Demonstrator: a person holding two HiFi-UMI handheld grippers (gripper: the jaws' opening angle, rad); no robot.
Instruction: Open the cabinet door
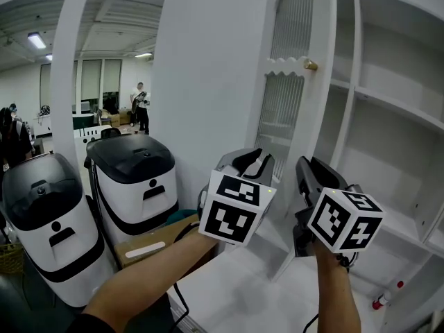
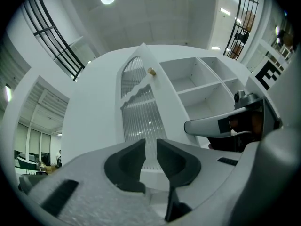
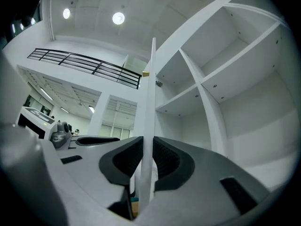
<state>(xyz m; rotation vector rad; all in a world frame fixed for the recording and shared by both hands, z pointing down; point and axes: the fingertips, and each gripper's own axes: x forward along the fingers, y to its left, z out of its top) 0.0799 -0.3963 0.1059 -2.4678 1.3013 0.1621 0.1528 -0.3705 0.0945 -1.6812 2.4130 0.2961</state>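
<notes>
Right gripper view | right hand-held gripper clamped on the free edge of the cabinet door — door stands swung out from the shelves | left hand-held gripper slightly parted, empty | risk: edge could slip free if the pull strays off the hinge arc

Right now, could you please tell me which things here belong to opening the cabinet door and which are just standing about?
Job:
cabinet door, standing open
brass knob
right gripper, clamped on the door's edge
left gripper, open

Standing about:
black-and-white machines
cardboard box
person far behind
</notes>
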